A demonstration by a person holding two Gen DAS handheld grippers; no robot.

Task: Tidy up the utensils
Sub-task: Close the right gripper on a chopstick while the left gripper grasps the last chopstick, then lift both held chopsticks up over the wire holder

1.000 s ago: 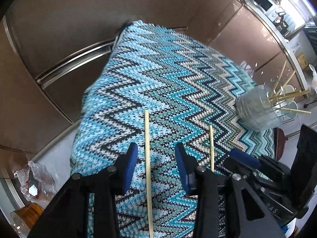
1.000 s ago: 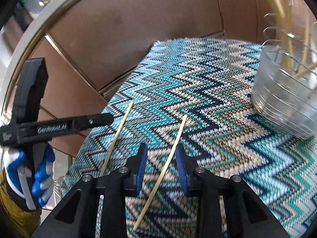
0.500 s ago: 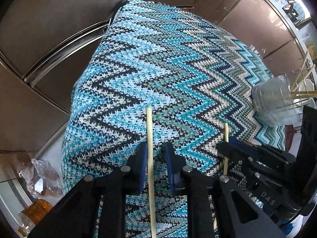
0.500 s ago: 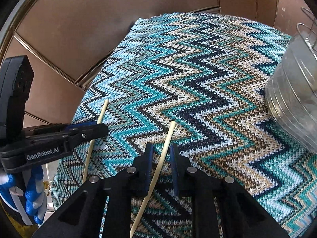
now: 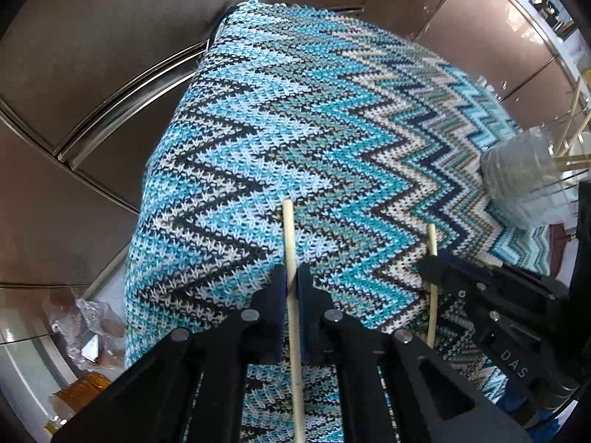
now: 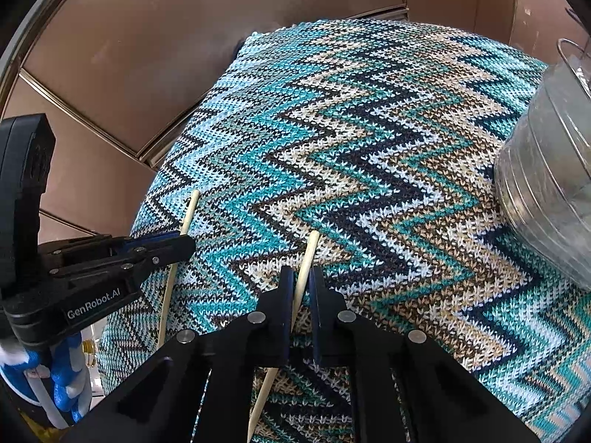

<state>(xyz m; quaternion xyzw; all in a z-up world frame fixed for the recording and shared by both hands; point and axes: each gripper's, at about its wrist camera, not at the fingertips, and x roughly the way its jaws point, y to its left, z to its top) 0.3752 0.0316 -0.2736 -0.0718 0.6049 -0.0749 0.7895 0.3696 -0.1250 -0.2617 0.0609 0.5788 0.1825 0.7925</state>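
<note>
- The zigzag cloth (image 5: 332, 129) covers your whole work surface.
- The clear holder (image 6: 546, 184) stands far right; it already has several sticks in it, so part of the sorting looks done.
- Your left gripper (image 5: 291, 288) pinches one stick (image 5: 290, 243); your right gripper (image 6: 302, 288) pinches the other (image 6: 308, 254).
- Both sticks lie near you on the cloth, not yet in the holder.
- The holder's rim and the sticks' near ends are cut off.
</note>
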